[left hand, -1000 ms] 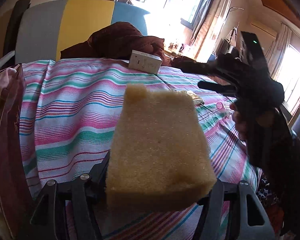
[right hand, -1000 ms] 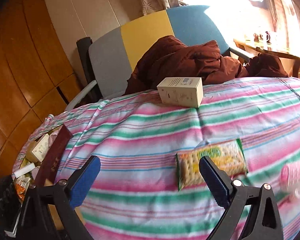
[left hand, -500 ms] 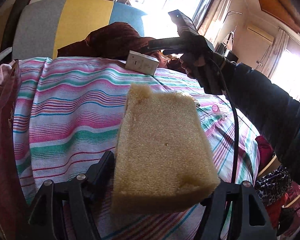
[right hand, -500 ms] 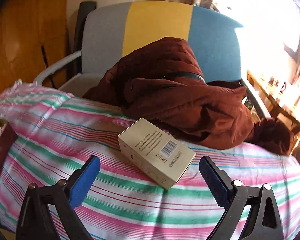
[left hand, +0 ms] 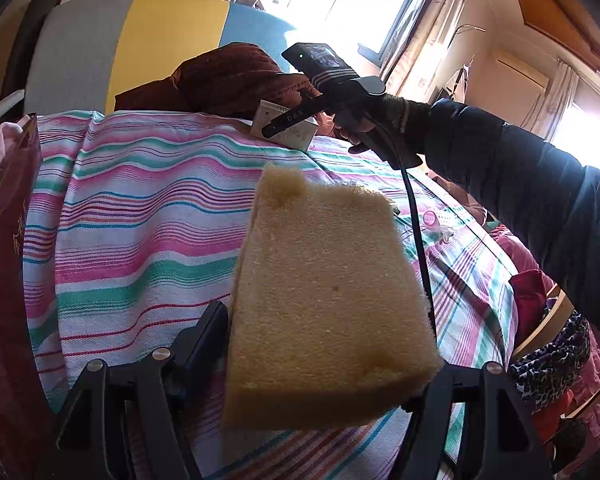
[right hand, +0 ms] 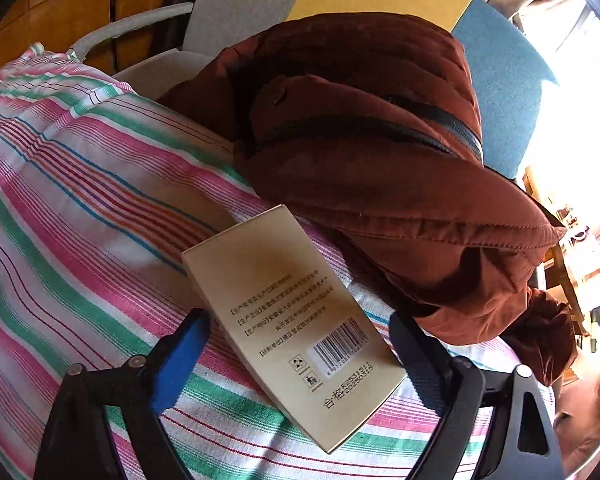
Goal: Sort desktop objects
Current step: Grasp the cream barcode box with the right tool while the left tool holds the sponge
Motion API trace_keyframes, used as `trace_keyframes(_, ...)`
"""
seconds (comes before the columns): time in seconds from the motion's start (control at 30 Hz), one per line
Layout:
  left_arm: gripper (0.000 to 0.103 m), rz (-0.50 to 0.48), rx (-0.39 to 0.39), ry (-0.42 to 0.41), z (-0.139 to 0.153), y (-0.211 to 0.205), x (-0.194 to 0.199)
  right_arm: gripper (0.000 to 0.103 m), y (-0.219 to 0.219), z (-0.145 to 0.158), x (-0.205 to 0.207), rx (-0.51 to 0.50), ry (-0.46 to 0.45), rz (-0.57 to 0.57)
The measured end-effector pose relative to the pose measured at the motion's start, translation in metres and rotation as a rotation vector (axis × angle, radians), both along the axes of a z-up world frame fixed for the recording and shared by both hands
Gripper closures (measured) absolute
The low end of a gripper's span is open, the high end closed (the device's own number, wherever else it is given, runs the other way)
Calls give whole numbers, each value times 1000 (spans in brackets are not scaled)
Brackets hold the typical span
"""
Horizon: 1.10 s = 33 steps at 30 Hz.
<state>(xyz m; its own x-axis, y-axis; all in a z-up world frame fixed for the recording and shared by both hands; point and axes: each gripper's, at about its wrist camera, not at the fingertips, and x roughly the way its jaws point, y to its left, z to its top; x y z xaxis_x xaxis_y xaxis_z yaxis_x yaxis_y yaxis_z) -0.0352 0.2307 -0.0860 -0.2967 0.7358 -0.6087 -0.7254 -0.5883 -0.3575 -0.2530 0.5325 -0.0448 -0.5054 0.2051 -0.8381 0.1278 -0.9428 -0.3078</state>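
Item 1: left hand-held gripper (left hand: 320, 392), clamped on a yellow sponge (left hand: 324, 292), held above the striped tabletop (left hand: 140, 216), nearer than the carton.

Item 2: right hand-held gripper (right hand: 296, 344), jaws wide, nothing held. A second ago over the biscuits; now straddling the beige carton (right hand: 288, 320), blue pads (right hand: 180, 360) not yet touching. Judgement: carton is next pick.

Item 3: brown jacket (right hand: 372, 148), just behind carton.

Item 4: tricolour chair (left hand: 140, 44), beyond.
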Motion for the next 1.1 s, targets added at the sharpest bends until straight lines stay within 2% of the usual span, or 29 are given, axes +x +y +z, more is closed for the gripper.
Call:
trace_keyframes(0.2,32,2,0,0,0,1,-1,40,-2,12,25,-18,56,-54)
trace_keyframes(0.3,32,3,0,-1,0,1,-1,49,-3,21,43,-70,77,-99)
trace_keyframes(0.53,32,3,2,-1,0,0,0,51,-17,38,104,-202,127,-169)
trace_keyframes(0.83,32,5,1,-1,0,0,2,51,-65,55,208,-323,167,-120)
trace_keyframes(1.1,32,5,-14,4,2,2,2,51,-91,29,279,-312,155,-156)
